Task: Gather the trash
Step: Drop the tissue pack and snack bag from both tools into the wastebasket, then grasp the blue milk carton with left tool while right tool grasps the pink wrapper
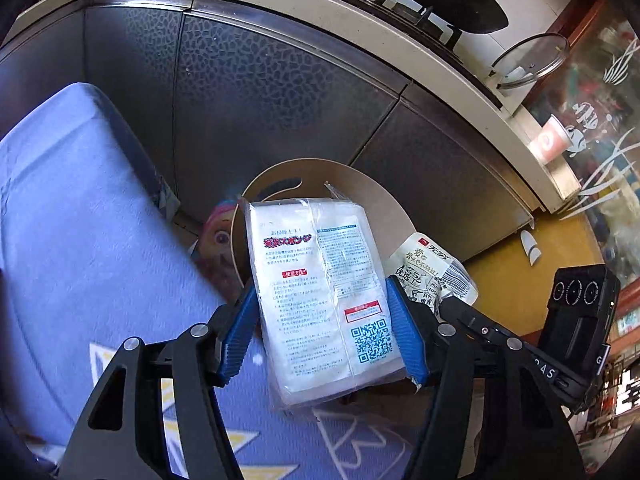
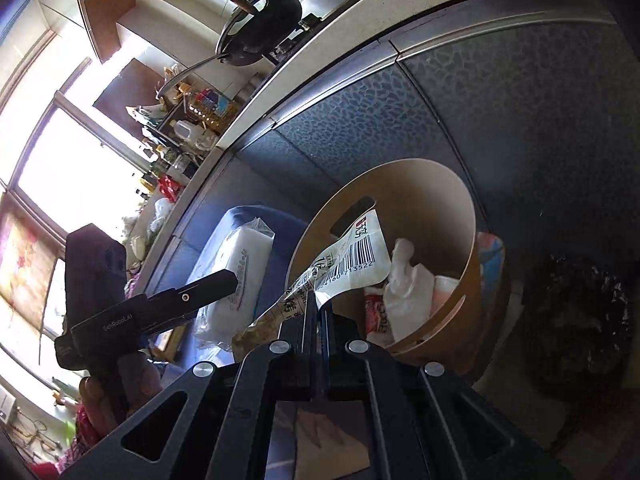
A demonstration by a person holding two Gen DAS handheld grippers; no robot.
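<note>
My left gripper (image 1: pixel 322 328) is shut on a white sponge pack (image 1: pixel 320 296) in clear wrap with Japanese print and a QR code. It holds the pack in front of the round tan trash bin (image 1: pixel 376 200). The pack also shows in the right wrist view (image 2: pixel 240 276), with the left gripper's black body beside it. My right gripper (image 2: pixel 318 300) is shut on a crumpled white wrapper with a barcode (image 2: pixel 352 256), held over the bin's rim (image 2: pixel 472 264). The same wrapper shows in the left wrist view (image 1: pixel 432 268). Inside the bin lie white tissues (image 2: pixel 408 284) and a red-and-white packet (image 2: pixel 376 312).
A blue cushioned seat (image 1: pixel 88 232) is at the left. Dark patterned cabinet doors (image 1: pixel 260 96) stand behind the bin under a counter with a black pan (image 2: pixel 260 24) and a glass lid (image 1: pixel 532 60). A dark crumpled bag (image 2: pixel 576 320) lies on the floor to the right.
</note>
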